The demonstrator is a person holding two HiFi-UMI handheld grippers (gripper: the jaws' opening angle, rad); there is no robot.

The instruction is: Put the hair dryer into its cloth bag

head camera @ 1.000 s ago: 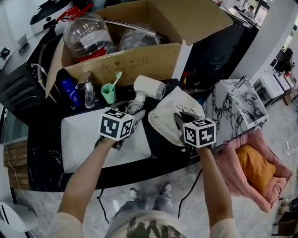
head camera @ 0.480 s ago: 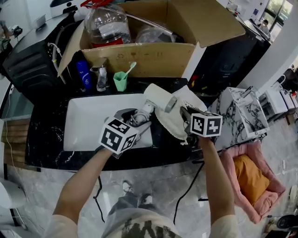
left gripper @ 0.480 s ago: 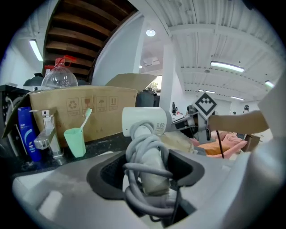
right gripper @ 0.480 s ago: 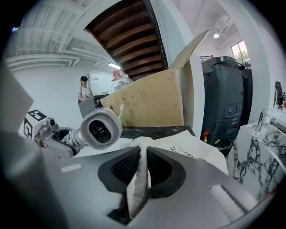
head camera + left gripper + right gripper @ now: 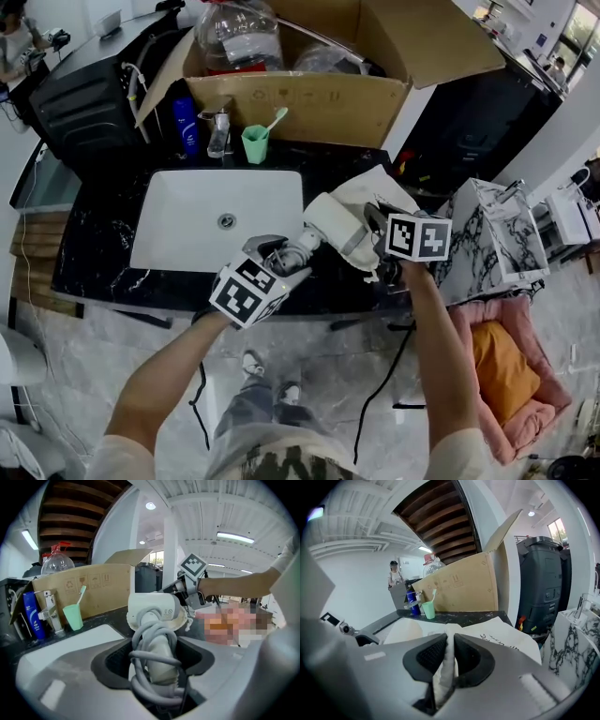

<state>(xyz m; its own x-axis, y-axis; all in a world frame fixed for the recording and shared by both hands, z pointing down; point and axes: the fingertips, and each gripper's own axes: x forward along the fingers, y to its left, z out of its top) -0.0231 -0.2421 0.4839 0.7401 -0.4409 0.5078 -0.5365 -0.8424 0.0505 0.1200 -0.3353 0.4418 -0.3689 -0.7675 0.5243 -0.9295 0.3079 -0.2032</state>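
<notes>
My left gripper (image 5: 281, 255) is shut on the handle of the white hair dryer (image 5: 330, 221), which has its grey cord wound round it. In the left gripper view the handle (image 5: 157, 660) fills the gap between the jaws. There the dryer's head sits against the cream cloth bag (image 5: 182, 618). My right gripper (image 5: 377, 223) pinches the bag (image 5: 373, 195) by its edge and holds it up over the black counter. The fold of cloth (image 5: 446, 663) is squeezed between that gripper's pads. How far the head is inside the bag is hidden.
A white sink (image 5: 187, 225) lies left of the dryer. Behind it stand a green cup with a toothbrush (image 5: 255, 142), a blue bottle (image 5: 185, 124) and an open cardboard box (image 5: 309, 103). At the right are a marble-patterned stand (image 5: 497, 234) and a pink cushion (image 5: 511, 370).
My left gripper has carried the dryer rightwards from over the sink to the bag. The right gripper has kept its hold on the bag and stayed about where it was.
</notes>
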